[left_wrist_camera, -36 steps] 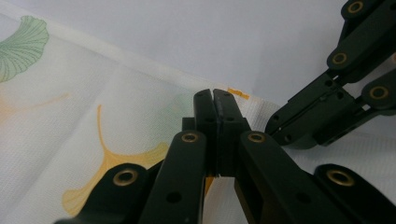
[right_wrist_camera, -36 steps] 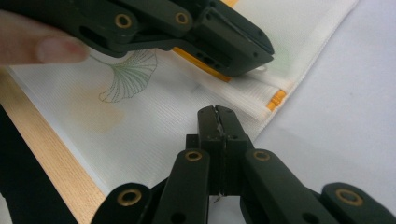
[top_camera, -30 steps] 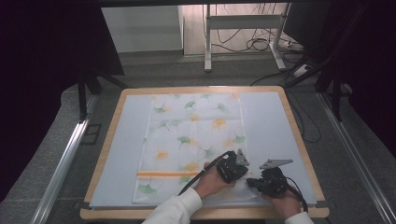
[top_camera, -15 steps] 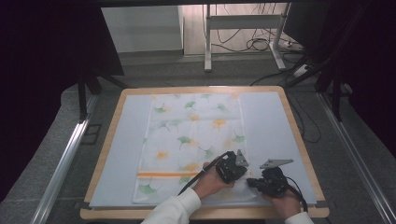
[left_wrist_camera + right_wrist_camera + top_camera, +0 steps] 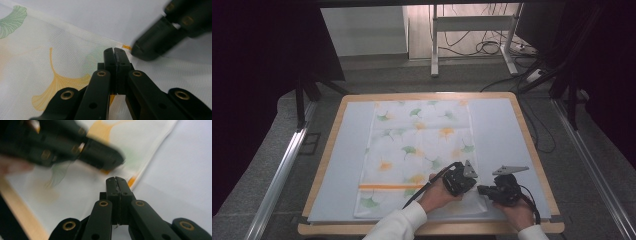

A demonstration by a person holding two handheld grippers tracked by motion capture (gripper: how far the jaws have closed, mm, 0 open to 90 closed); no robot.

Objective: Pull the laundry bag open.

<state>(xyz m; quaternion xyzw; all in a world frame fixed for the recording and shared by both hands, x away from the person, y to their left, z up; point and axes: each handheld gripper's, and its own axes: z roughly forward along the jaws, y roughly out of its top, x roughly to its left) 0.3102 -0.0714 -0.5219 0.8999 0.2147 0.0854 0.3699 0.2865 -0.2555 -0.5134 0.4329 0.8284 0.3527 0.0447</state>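
Nearest me, at the counter's [image 5: 532, 150] near right, both hands sit close together over the cloth's [image 5: 417, 150] near right corner. My left gripper [image 5: 463, 176] has its fingers [image 5: 110, 58] pressed together right at the cloth's right edge, beside the end of the orange stripe [image 5: 384, 186]; whether they pinch fabric or just rest on it I cannot tell. My right gripper [image 5: 482, 189], just to the right, has its fingers [image 5: 122, 186] pressed together too, their tips at that same edge, and again I can't make out any cloth caught between them.

Farther out, the cloth lies spread flat along the middle of the pale mat [image 5: 342, 165], leaf print up, reaching from the near edge almost to the far edge. I judge the work is at its start: no fold is made and no corner is lifted, so getting a real hold on this corner and handling the cloth is all left.

No containers are on the counter.
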